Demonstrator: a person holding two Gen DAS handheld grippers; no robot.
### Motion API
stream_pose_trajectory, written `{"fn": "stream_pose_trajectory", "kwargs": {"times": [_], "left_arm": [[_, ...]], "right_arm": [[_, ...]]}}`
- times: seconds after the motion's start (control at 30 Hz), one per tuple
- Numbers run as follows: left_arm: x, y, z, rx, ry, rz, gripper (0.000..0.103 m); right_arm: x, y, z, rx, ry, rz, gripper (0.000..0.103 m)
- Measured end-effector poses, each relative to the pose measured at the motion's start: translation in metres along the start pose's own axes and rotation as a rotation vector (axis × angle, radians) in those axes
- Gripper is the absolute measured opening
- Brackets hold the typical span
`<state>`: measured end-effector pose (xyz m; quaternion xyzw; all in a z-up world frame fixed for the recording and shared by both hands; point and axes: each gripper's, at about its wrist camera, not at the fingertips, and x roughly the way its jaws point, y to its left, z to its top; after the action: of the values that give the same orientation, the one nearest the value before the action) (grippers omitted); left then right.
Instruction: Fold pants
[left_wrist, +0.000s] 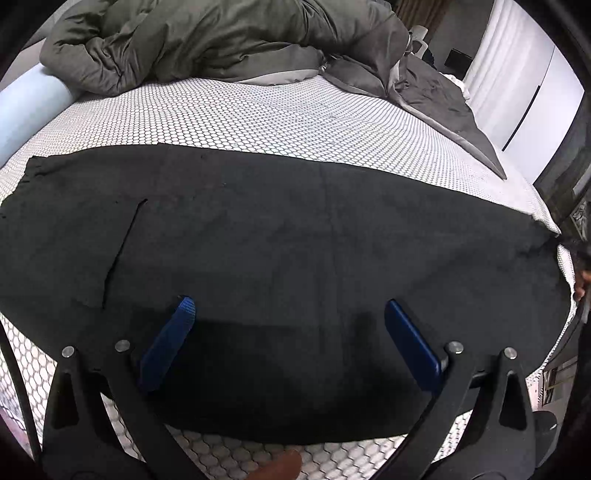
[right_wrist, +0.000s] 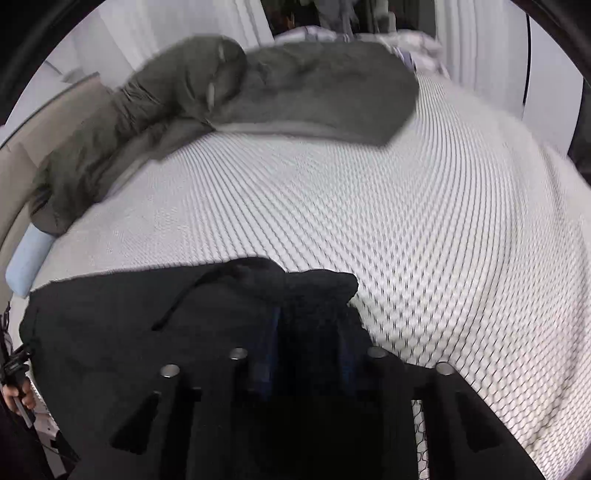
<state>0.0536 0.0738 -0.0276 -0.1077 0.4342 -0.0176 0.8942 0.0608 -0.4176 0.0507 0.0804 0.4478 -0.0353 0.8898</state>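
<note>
I can't read any words or labels anywhere. The black pants (left_wrist: 280, 236) lie flat and wide across the near part of the bed (left_wrist: 258, 118), soft and a bit fuzzy, with a slanted pocket slit on the left. The bed cover is white with little honeycomb shapes. My left gripper (left_wrist: 284, 325) hangs over the pants with its blue fingers (left_wrist: 168, 343) spread wide and nothing between them. My right gripper (right_wrist: 306, 343) is pinched narrow on a bunched-up edge of the pants, near a dangling drawstring (right_wrist: 181, 299). A puffy grey-green blanket (left_wrist: 207, 40) is piled at the far side. Between it and the pants is lots of bare bed. A light blue roll (left_wrist: 29, 110) sits at the left edge.
</note>
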Motion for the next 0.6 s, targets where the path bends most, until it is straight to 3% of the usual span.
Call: {"fn": "stream_pose_trajectory", "kwargs": {"times": [0.07, 0.13, 0.2, 0.23, 0.3, 0.37, 0.4, 0.43, 0.53, 0.6], "left_arm": [[0.01, -0.003, 0.007, -0.009, 0.005, 0.019, 0.102], [0.016, 0.0, 0.014, -0.018, 0.009, 0.037, 0.102], [0.023, 0.003, 0.023, -0.022, 0.007, 0.052, 0.102], [0.022, 0.003, 0.026, -0.024, 0.001, 0.058, 0.102], [0.014, -0.004, 0.026, 0.003, -0.024, 0.058, 0.102], [0.008, -0.026, 0.025, 0.104, -0.045, 0.063, 0.102], [0.006, -0.038, 0.023, 0.146, -0.045, 0.058, 0.102], [0.006, -0.054, 0.02, 0.193, -0.042, 0.043, 0.102], [0.008, -0.106, 0.013, 0.29, -0.045, -0.047, 0.102], [0.016, -0.142, 0.005, 0.344, -0.031, -0.123, 0.102]], "right_arm": [[-0.006, -0.003, 0.007, 0.024, -0.045, -0.02, 0.025], [0.007, -0.006, 0.01, 0.025, -0.019, -0.083, 0.034], [0.025, -0.011, 0.008, 0.036, 0.035, -0.143, 0.056], [0.024, -0.015, 0.006, 0.059, 0.03, -0.158, 0.059], [0.004, -0.01, -0.002, 0.081, -0.054, -0.209, 0.071], [-0.024, 0.009, -0.014, 0.046, -0.146, -0.288, 0.077], [-0.035, 0.019, -0.02, 0.032, -0.169, -0.289, 0.086], [-0.044, 0.031, -0.029, 0.024, -0.178, -0.265, 0.088], [-0.06, 0.071, -0.054, 0.01, -0.193, -0.133, 0.096], [-0.057, 0.112, -0.073, -0.07, -0.155, -0.027, 0.097]]}}
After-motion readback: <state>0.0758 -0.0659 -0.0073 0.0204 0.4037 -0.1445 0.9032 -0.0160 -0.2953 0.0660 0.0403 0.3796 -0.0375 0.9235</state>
